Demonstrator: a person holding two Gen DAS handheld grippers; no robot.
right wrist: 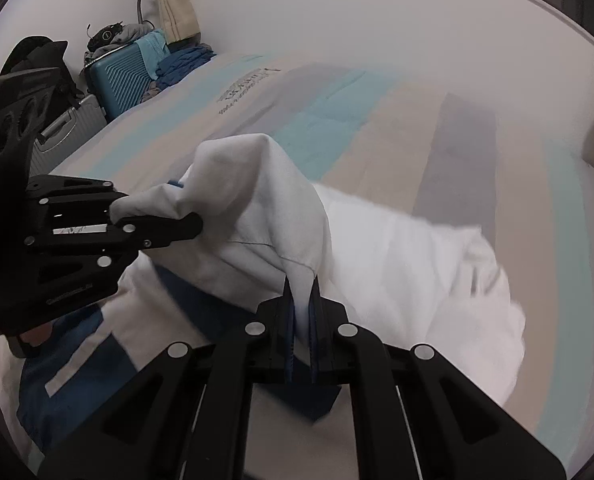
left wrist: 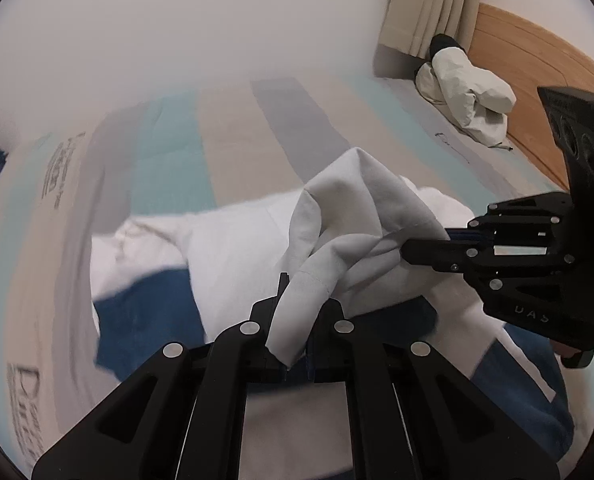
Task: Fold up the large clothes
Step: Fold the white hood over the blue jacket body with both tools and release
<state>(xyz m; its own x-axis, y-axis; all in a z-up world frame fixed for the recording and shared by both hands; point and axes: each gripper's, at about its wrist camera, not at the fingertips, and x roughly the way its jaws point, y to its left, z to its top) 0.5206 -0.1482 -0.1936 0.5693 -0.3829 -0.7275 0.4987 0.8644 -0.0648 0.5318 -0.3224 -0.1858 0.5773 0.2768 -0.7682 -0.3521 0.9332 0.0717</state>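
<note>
Garment: white-and-blue top [left wrist: 233,248] on the striped bed [left wrist: 233,128], soft, light, floppy.
Left gripper [left wrist: 297,320]: I pinch its white hem.
Right gripper [right wrist: 301,312]: I pinch the edge alongside.
Hold: hem corners, spread apart.

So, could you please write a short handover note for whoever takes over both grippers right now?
Left gripper: jaws shut on a pinch of the white and blue garment.
Right gripper: jaws shut on another pinch of the same garment, close beside the left one.
The pinched cloth is raised; the rest of the garment trails on the striped bed cover, partly bunched.
Done: both grips taken and cloth lifted.
Left: carry the held part over, lay it flat, smooth it and finish the folds. A cream bundle lies by the headboard, untouched.
</note>
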